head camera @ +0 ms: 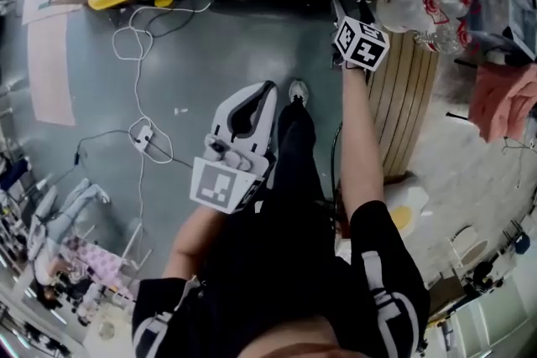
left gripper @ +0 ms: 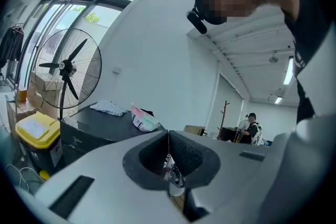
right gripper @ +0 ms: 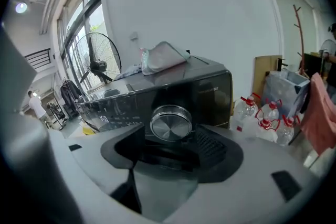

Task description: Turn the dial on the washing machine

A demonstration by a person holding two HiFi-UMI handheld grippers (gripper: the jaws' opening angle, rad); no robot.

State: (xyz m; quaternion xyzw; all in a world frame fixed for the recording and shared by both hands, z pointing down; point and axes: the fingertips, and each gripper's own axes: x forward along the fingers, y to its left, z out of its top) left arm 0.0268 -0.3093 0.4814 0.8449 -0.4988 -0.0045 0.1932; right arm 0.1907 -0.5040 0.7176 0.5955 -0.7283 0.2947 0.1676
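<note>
Black sleeves with white stripes (head camera: 382,298) are closest to the head camera, and I see an arm reaching out from each one. Next comes the left gripper (head camera: 267,92), hanging over the grey floor (head camera: 210,46). Its own view shows the two jaws pressed together with nothing between them.

Farther out, the right gripper (right gripper: 168,147) points at the front of the washing machine (right gripper: 210,86). Its jaws stand wide apart. I see the dial (right gripper: 171,123) in the gap, just ahead of the pads. The pads do not squeeze it, and the gripper holds nothing.

That dial is round and shiny silver, with a raised ring around its flat face. It sits on the machine's dark, glossy front panel, near the right end.

On top of the machine lies a soft packet (right gripper: 160,57). Beside the machine stand clear bottles with red caps (right gripper: 268,113). Far back by the windows is a big fan (right gripper: 97,65).
</note>
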